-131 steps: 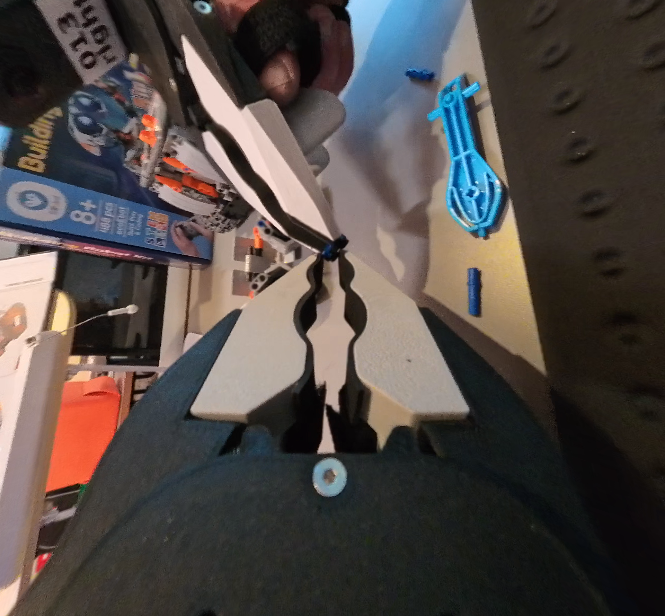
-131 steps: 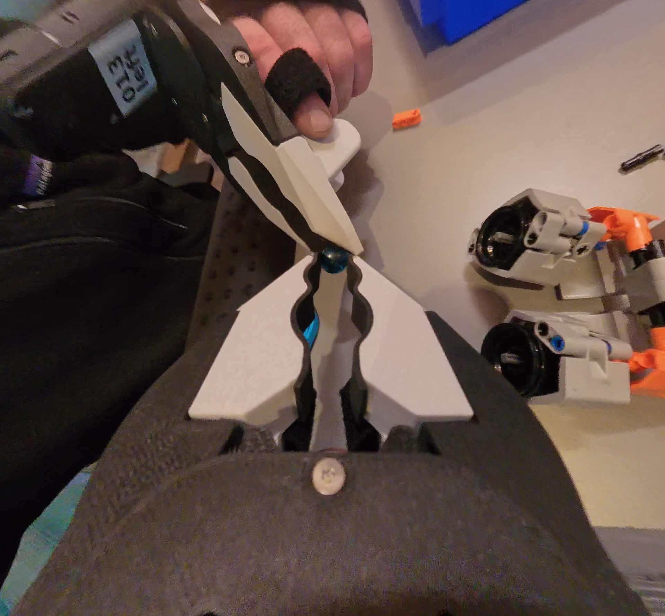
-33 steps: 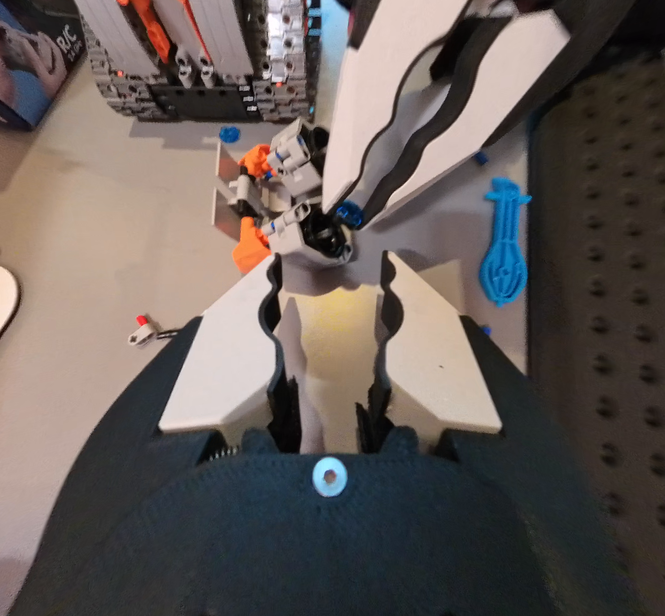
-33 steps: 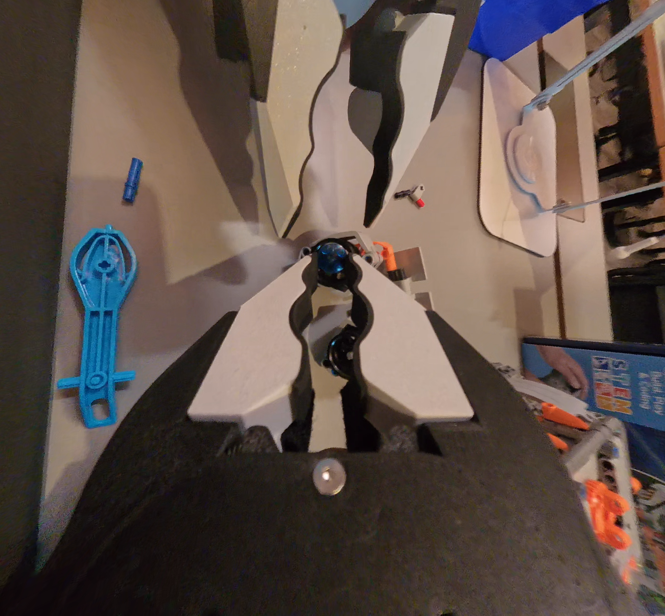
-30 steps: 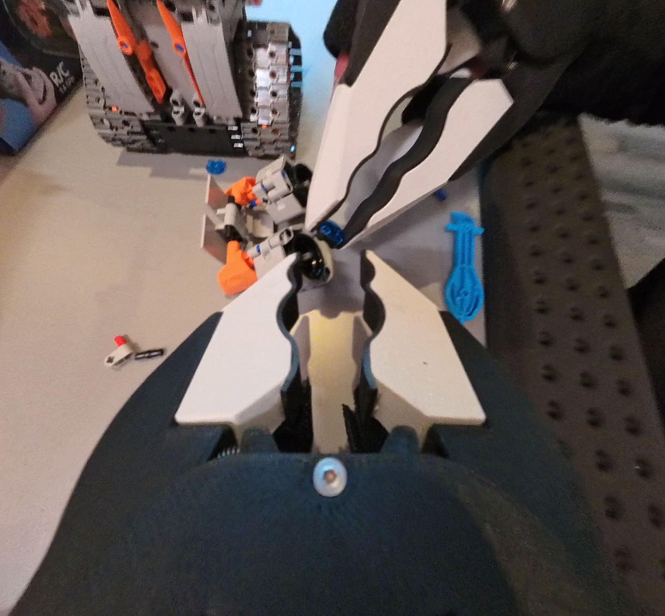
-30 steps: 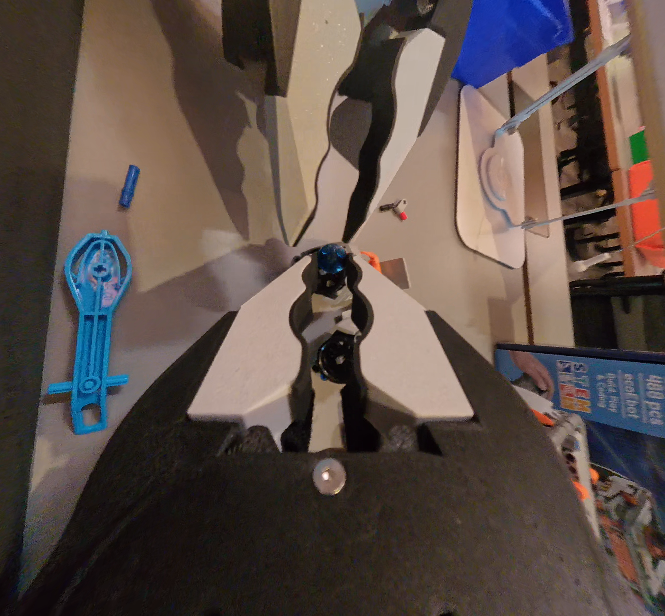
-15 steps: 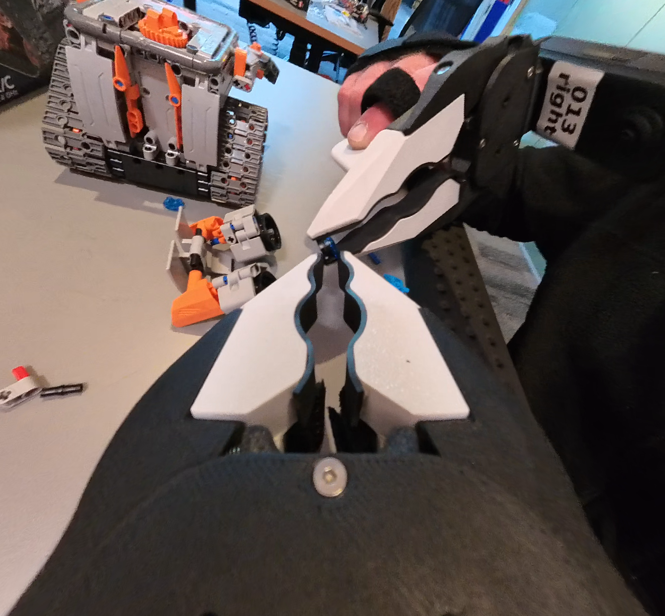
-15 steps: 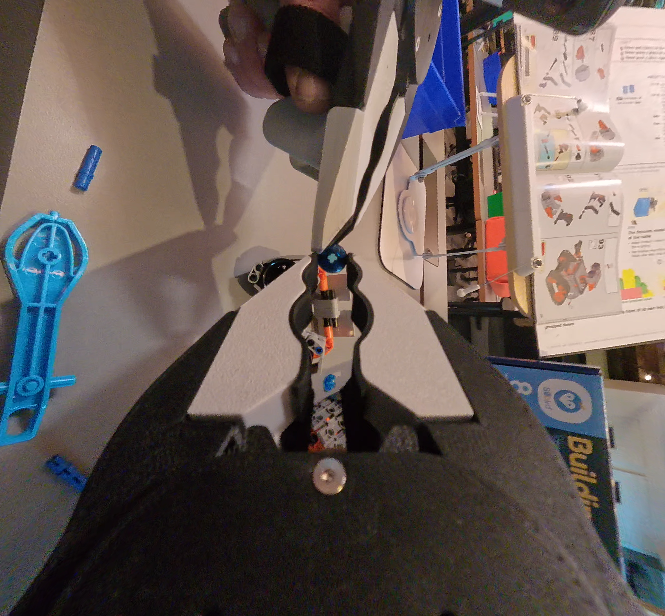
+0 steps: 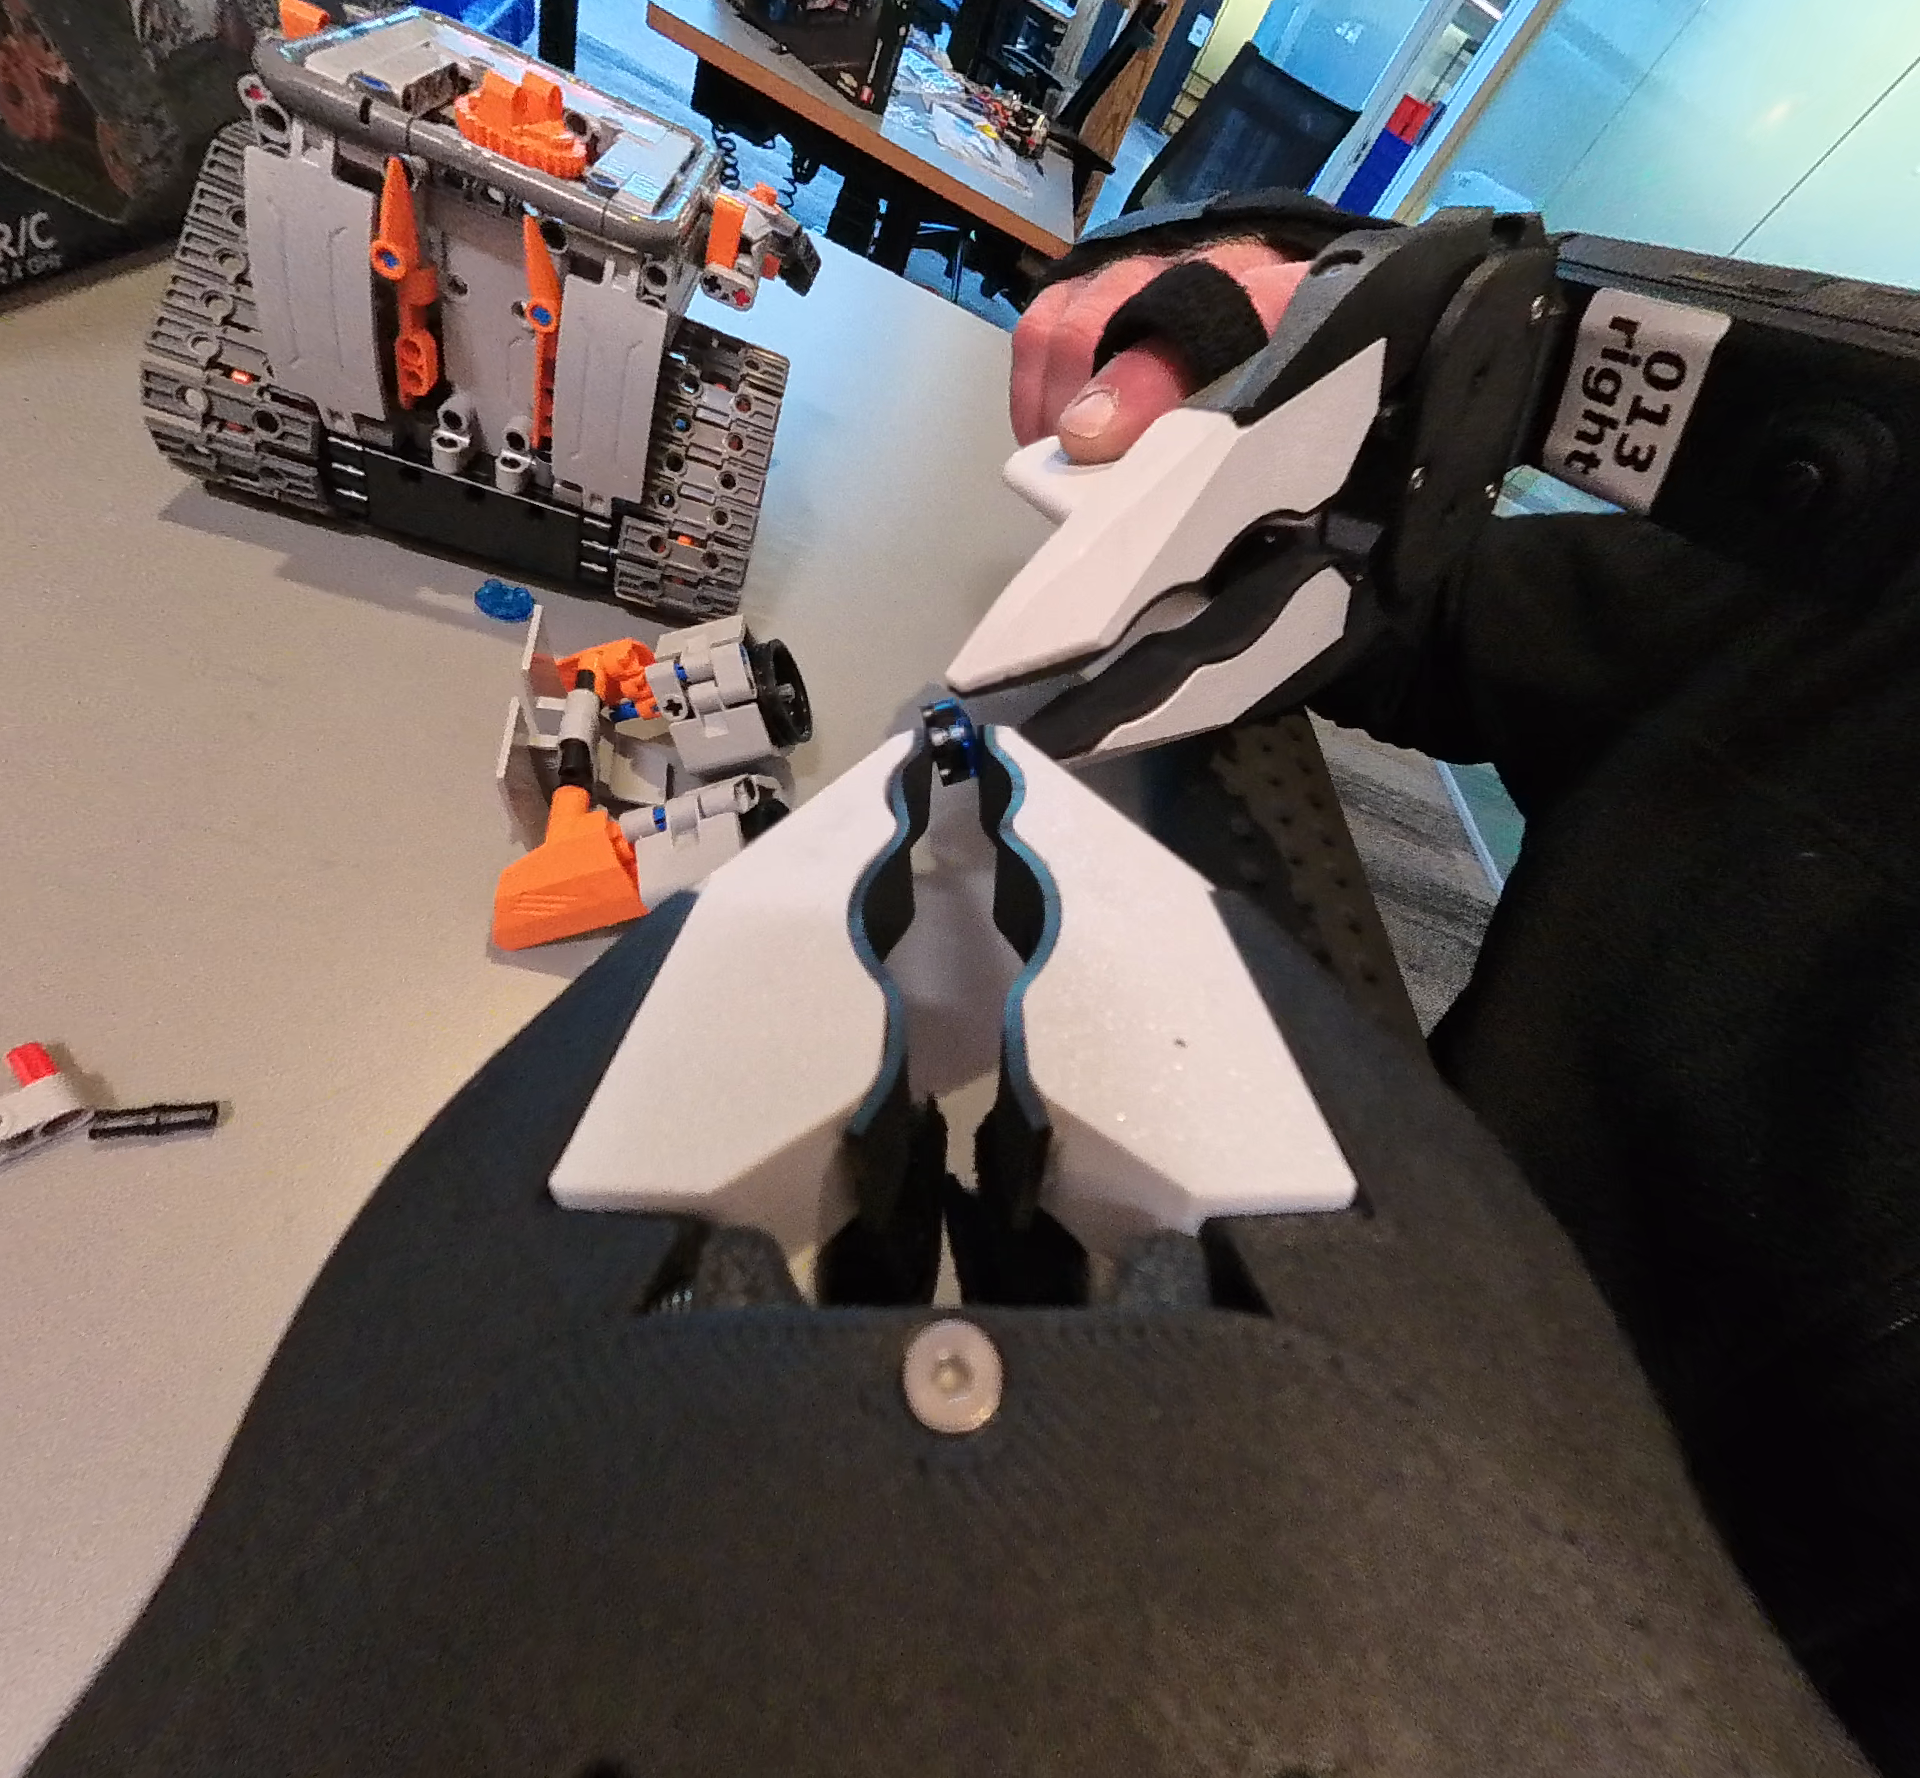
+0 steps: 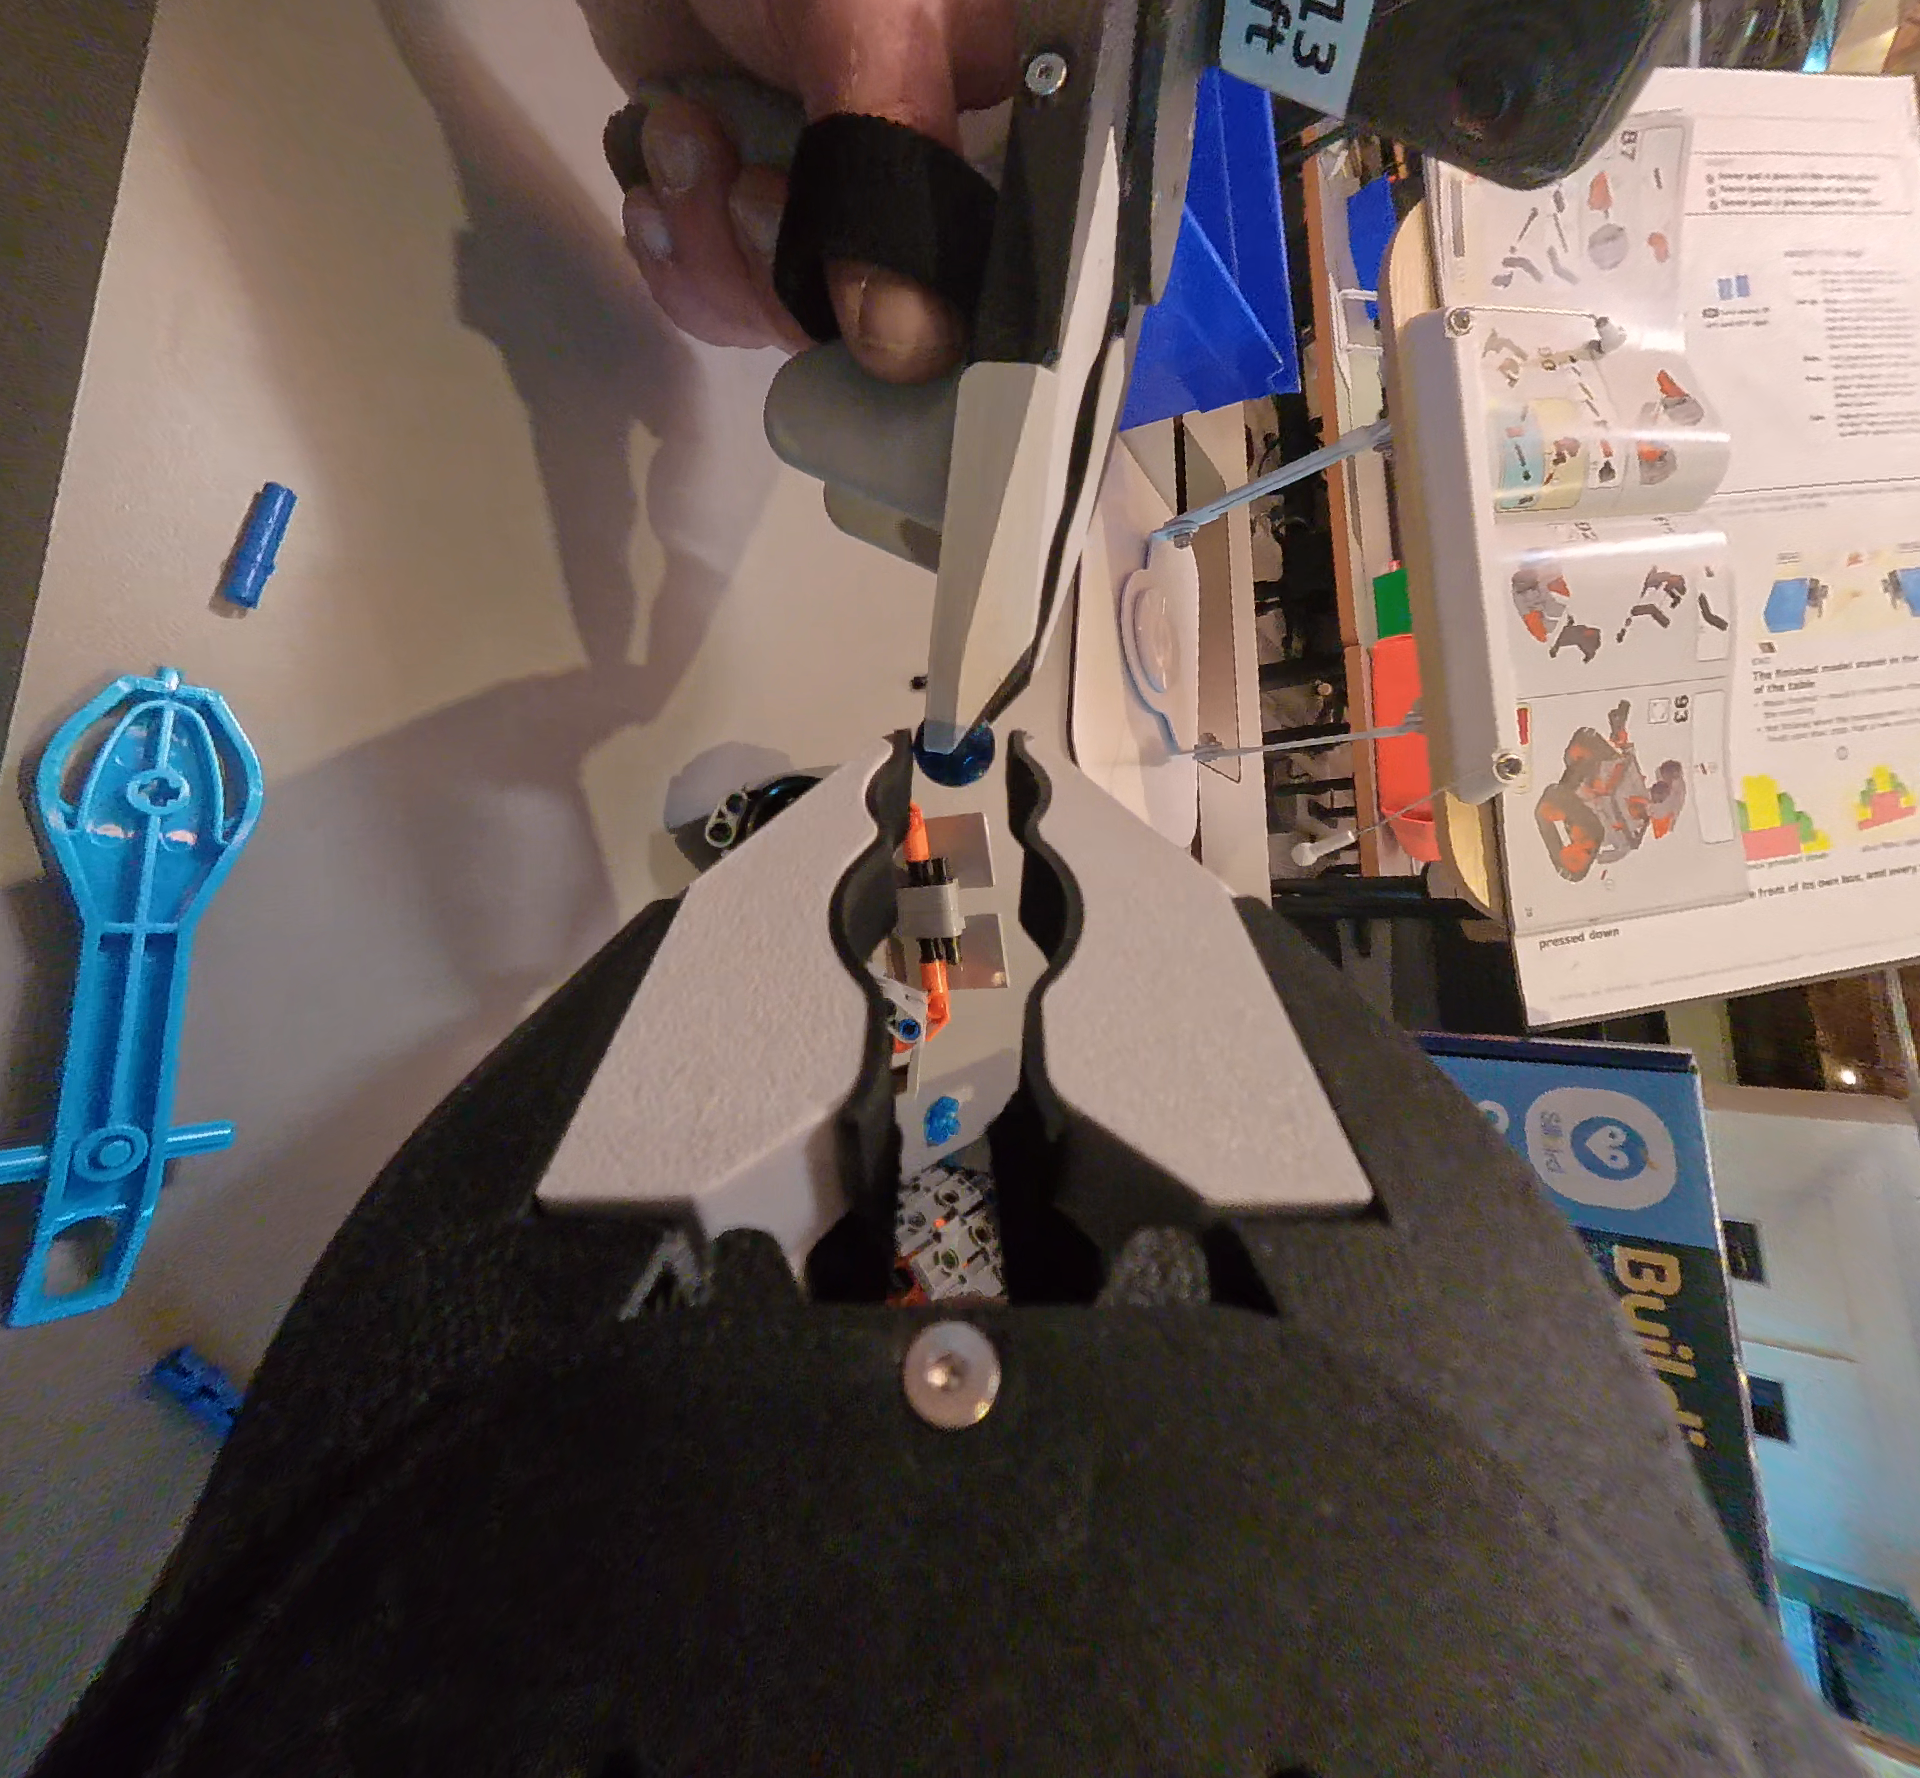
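Both grippers lifted off pale tabletop (image 9: 208, 793) since earlier frame, left gripper (image 9: 951, 752) clamped on small blue piece (image 9: 948, 749), right gripper (image 10: 951, 757) jaws slightly parted beside it, blue bin (image 10: 1216, 274) behind, contents unseen.

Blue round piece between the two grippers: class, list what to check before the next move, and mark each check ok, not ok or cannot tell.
1. Left gripper shut on the blue round piece: ok.
2. Right gripper gripping the piece: cannot tell; the piece sits between its tips.
3. Grey and orange subassembly lying on the table, apart from both grippers: ok.
4. Blue separator tool lying off to the side: ok.
5. Instruction booklet open on its stand: ok.
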`<state>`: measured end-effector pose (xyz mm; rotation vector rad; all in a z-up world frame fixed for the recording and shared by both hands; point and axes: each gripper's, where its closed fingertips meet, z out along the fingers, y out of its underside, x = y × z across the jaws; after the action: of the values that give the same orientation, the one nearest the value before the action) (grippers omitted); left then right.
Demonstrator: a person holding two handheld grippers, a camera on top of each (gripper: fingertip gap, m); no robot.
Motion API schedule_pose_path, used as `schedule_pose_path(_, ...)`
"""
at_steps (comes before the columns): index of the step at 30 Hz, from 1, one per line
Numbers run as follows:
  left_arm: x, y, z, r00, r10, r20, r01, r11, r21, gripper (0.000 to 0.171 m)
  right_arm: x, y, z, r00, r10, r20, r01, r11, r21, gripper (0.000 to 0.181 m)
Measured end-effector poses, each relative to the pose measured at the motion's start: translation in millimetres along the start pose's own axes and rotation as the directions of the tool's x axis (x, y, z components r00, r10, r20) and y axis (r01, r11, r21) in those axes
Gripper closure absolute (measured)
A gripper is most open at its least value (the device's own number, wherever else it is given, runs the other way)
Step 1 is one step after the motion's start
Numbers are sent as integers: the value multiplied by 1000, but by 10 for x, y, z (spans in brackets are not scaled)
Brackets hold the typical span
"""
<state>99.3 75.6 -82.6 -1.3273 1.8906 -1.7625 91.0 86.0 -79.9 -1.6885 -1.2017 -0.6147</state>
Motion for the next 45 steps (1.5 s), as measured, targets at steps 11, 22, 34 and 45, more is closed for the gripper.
schedule_pose_path(11,26,17,25,1000,-16,-19,15,1000,-8,165,-41,31,38,1000,16,13,-15,999,-36,168)
schedule_pose_path(22,-170,47,-65,987,108,120,-100,993,-69,142,-113,122,29,998,39,53,-36,998,-46,168)
schedule_pose_path(34,-544,457,68,973,55,225,7,964,-267,93,-426,397,256,990,-25,135,42,991,-123,168)
schedule_pose_path(45,-544,520,207,987,5,159,46,949,-312,114,-414,497,335,992,6,123,12,989,-146,169)
